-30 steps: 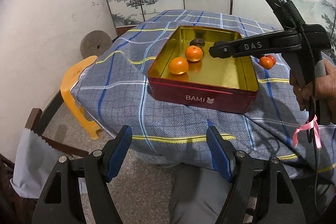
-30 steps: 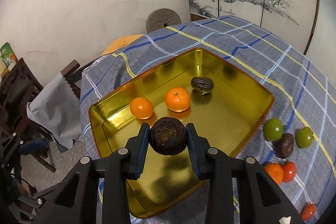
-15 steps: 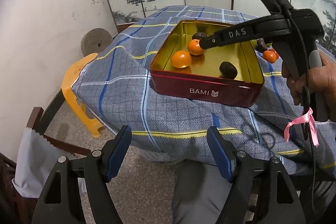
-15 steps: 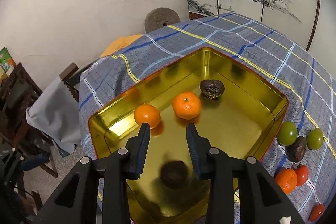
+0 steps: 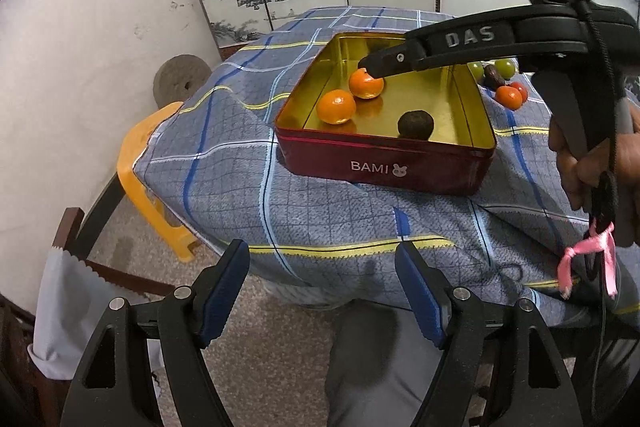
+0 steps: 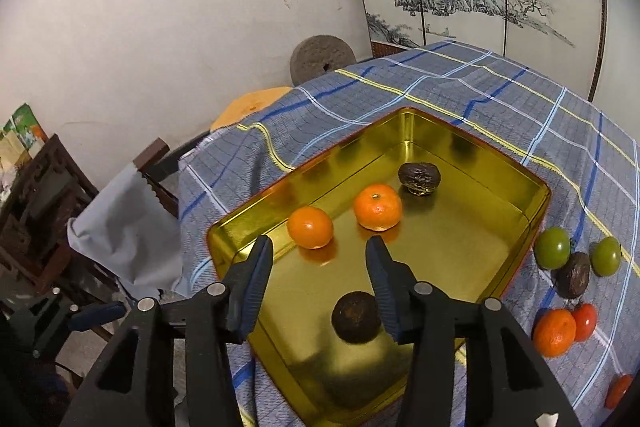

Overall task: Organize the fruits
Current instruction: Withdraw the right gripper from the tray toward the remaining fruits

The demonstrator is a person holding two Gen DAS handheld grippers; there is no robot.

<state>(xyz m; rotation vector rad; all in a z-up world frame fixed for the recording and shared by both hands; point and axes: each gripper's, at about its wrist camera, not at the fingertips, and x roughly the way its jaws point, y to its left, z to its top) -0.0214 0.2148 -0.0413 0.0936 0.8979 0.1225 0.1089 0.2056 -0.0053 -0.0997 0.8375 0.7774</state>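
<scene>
In the right wrist view the right claw [image 6: 320,259] is nearest, at 6 o'clock, and its jaws are opening. The dark round fruit [image 6: 356,317] lies on the gold floor of the tin [image 6: 536,211] below and between the fingers, close to the right finger, and no pad presses on it. Further in, at about 12 o'clock from the claw, two oranges [image 6: 310,227] [image 6: 377,207] sit side by side in the tin, and behind them a wrinkled dark fruit [image 6: 419,178] lies near the far corner. On the checked cloth [image 6: 460,79] of the tabletop, at 3 o'clock outside the tin, a group waits: two green fruits [image 6: 552,247] [image 6: 605,255], one more dark fruit [image 6: 574,275] between them, an orange [image 6: 555,331] and a red fruit [image 6: 585,321] touching it.

In the left wrist view the left claw [image 5: 322,287] stands wide and empty at 6 o'clock, before the tabletop edge. The red tin with the word BAMI is beyond it at 12 o'clock.
</scene>
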